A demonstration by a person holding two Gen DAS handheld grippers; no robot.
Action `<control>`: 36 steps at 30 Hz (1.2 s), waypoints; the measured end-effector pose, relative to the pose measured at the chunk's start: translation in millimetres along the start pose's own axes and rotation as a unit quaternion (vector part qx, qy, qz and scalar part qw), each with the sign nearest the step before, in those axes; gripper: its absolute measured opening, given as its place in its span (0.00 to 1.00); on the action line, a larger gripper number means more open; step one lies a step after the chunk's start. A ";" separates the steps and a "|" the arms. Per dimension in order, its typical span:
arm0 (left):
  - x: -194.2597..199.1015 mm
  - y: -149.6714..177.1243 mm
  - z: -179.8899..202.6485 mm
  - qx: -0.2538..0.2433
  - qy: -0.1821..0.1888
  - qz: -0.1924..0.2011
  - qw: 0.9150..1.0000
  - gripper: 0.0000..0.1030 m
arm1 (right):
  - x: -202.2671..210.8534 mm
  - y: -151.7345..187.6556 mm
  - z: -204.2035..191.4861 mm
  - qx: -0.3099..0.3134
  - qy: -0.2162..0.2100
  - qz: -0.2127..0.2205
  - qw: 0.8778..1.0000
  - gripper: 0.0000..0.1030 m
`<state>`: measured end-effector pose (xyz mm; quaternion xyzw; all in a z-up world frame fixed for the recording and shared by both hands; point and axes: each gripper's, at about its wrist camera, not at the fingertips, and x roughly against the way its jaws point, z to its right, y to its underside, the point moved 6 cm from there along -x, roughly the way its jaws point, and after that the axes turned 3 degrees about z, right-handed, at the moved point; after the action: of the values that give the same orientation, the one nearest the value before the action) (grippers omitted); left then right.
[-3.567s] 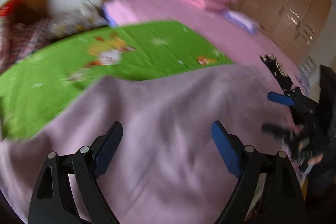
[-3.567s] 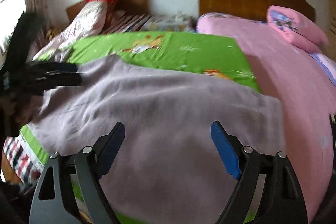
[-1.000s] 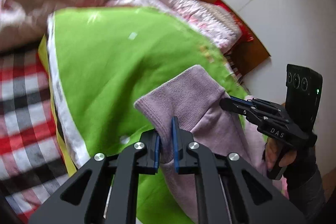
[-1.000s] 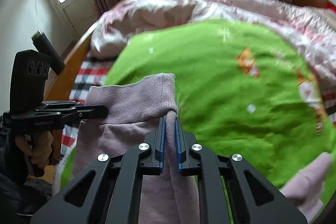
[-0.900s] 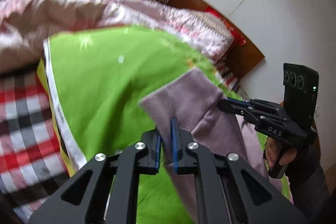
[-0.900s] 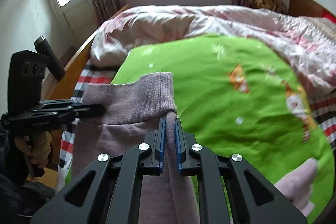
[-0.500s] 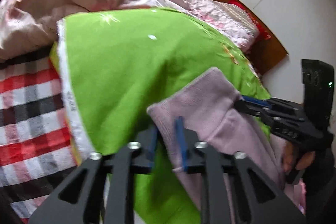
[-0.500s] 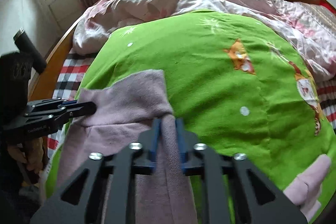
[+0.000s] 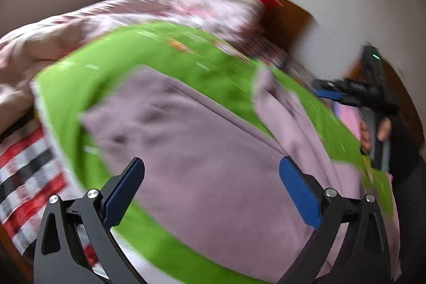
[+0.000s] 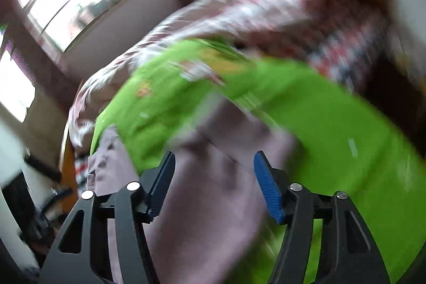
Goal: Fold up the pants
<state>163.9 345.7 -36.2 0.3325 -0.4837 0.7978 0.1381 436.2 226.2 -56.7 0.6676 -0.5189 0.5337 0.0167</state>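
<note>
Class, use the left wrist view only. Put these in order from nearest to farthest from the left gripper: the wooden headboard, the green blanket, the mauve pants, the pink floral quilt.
1. mauve pants, lying just ahead of the left gripper, whose jaws are opening.
2. green blanket, under and beyond the pants.
3. pink floral quilt, heaped behind the blanket.
4. wooden headboard, against the far wall.

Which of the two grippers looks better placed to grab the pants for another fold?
Probably the left gripper: its jaws are opening wide right over the broad flat pants. The right gripper is opening too, but its view is badly blurred, over a narrower strip.
</note>
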 end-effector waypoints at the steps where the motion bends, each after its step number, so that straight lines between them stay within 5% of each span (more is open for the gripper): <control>1: -11.5 9.4 13.4 -0.017 0.009 -0.019 1.000 0.98 | -0.4 10.9 12.6 -0.016 0.005 -0.005 1.000 0.58; 5: -47.8 37.7 30.3 -0.035 -0.003 -0.079 0.996 0.98 | -13.7 44.0 30.7 -0.056 -0.011 -0.033 0.998 0.58; 8: -50.8 43.1 34.5 -0.069 -0.026 -0.064 0.995 0.98 | -26.1 48.1 23.6 -0.052 -0.025 -0.033 0.998 0.58; 11: -41.8 42.7 27.5 -0.033 -0.019 -0.066 0.997 0.98 | -34.9 45.6 17.0 -0.035 -0.003 -0.042 0.999 0.11; 12: -34.0 39.4 20.4 -0.006 -0.008 -0.059 0.998 0.98 | -37.3 43.9 10.7 -0.020 0.004 -0.044 0.999 0.10; 18: 3.7 18.0 -22.1 0.064 0.010 -0.004 0.998 0.98 | 0.8 28.0 -71.8 0.091 -0.014 0.021 0.996 0.09; 23: 7.1 11.8 -63.5 0.175 0.052 0.023 0.983 0.98 | 11.8 23.4 -187.6 0.192 -0.067 0.038 0.978 0.09; 26: 6.5 23.3 -86.5 0.219 0.038 0.019 0.975 0.98 | -16.9 46.0 -246.9 0.226 -0.101 0.002 0.969 0.09; 32: 20.7 48.4 -123.6 0.252 0.006 0.016 0.968 0.98 | -98.4 100.1 -288.2 0.228 -0.148 -0.114 0.956 0.16; 35: 29.0 50.2 -130.1 0.241 0.006 0.021 0.970 0.98 | -100.2 96.4 -282.4 0.213 -0.160 -0.112 0.957 0.17; 36: 30.2 49.0 -129.8 0.238 0.011 0.023 0.971 0.98 | -95.3 89.9 -279.1 0.205 -0.164 -0.104 0.959 0.28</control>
<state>63.5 430.5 -89.9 0.3356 -0.2853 0.8968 0.0423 188.6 409.9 -54.1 0.7854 -0.3214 0.5071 -0.1505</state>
